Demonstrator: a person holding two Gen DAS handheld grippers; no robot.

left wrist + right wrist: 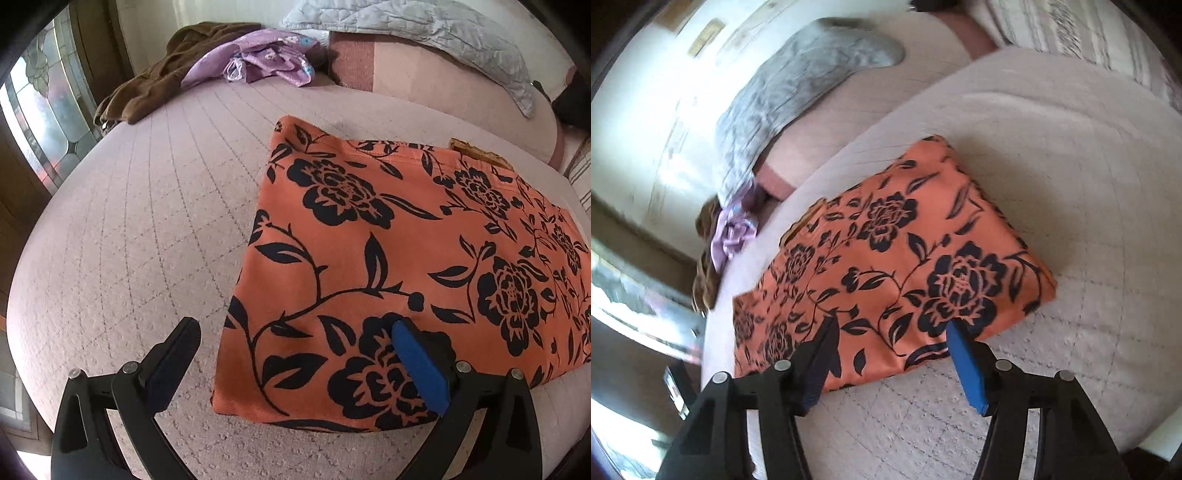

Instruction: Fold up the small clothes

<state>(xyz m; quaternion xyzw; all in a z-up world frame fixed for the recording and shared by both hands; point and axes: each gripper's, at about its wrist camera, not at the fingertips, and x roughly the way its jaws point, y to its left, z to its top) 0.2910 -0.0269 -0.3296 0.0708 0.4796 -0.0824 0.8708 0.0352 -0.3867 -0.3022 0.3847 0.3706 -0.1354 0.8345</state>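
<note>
An orange cloth with black flowers point(388, 258) lies folded flat in a rectangle on the pale quilted bed point(129, 240). My left gripper point(295, 332) is open and empty above the cloth's near left corner; its right finger is over the cloth, its left finger over the bed. In the right wrist view the same cloth point(886, 266) lies ahead. My right gripper point(892, 328) is open and empty over the cloth's near edge.
A purple garment point(266, 59) and a brown garment point(155, 85) lie crumpled at the far edge of the bed. A grey quilted blanket point(443, 33) drapes over a pink headboard cushion. A glass door point(40, 110) is at the left.
</note>
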